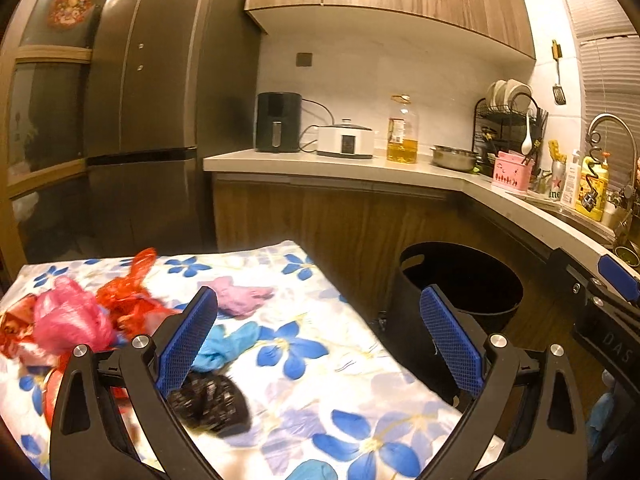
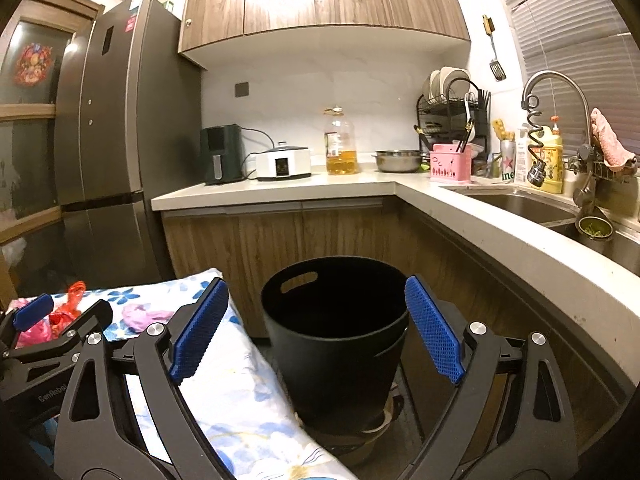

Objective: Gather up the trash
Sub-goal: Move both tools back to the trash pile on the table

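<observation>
both grippers gape empty: left gripper [image 1: 320, 344] over the floral table's [image 1: 320, 392] right edge, right gripper [image 2: 316, 332] before the black bin [image 2: 336, 344] standing just beside that edge.

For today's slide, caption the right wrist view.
Open right gripper faces the black bin beside the floral cloth.

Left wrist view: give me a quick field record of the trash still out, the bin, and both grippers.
surface: floral cloth
trash on cloth: pink bag, red bag, purple wad, blue wad, black wad
bin: black bin on the floor beside the cloth; contents cannot be made out
left gripper: open, nothing between the jaws
right gripper: open, holds nothing, pointed at the bin
</observation>
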A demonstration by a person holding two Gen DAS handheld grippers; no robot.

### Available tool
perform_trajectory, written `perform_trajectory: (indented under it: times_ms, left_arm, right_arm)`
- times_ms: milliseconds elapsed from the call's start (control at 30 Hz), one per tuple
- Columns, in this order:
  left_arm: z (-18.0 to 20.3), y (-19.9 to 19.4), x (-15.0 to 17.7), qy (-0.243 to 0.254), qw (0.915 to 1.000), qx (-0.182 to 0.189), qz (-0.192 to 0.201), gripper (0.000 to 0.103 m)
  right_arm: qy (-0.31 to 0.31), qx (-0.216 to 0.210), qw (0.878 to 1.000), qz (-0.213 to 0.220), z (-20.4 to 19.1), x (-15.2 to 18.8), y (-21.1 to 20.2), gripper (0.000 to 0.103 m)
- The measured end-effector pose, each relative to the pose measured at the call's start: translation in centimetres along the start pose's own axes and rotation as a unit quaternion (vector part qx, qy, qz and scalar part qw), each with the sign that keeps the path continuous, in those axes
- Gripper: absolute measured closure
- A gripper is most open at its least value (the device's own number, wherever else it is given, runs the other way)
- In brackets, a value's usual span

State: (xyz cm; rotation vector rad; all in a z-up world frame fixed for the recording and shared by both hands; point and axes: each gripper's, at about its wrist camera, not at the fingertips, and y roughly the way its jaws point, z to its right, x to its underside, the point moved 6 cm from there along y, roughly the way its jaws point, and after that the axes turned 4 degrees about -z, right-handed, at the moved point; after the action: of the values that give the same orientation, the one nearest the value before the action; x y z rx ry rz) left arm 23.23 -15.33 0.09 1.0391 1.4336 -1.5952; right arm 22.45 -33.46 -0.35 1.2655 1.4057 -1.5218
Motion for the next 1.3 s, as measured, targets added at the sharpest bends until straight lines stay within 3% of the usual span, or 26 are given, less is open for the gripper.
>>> perform_trajectory:
  times_ms: [900,1300]
  left_arm:
    - [-6.9,-4.4,2.0,-0.029,0.9984,-0.048,0.004,0.006]
    - [-16.5,-4.2,2.5,-0.059,0.9876,-0.146,0.002,0.006]
  right_arm:
    - [-0.021,-0.062,0.998,-0.021,-7.5,3.3,-2.7,0.013]
    - [-0.033,-0.105,0.992,-0.055,-12.3,5.8,-1.6,0.013]
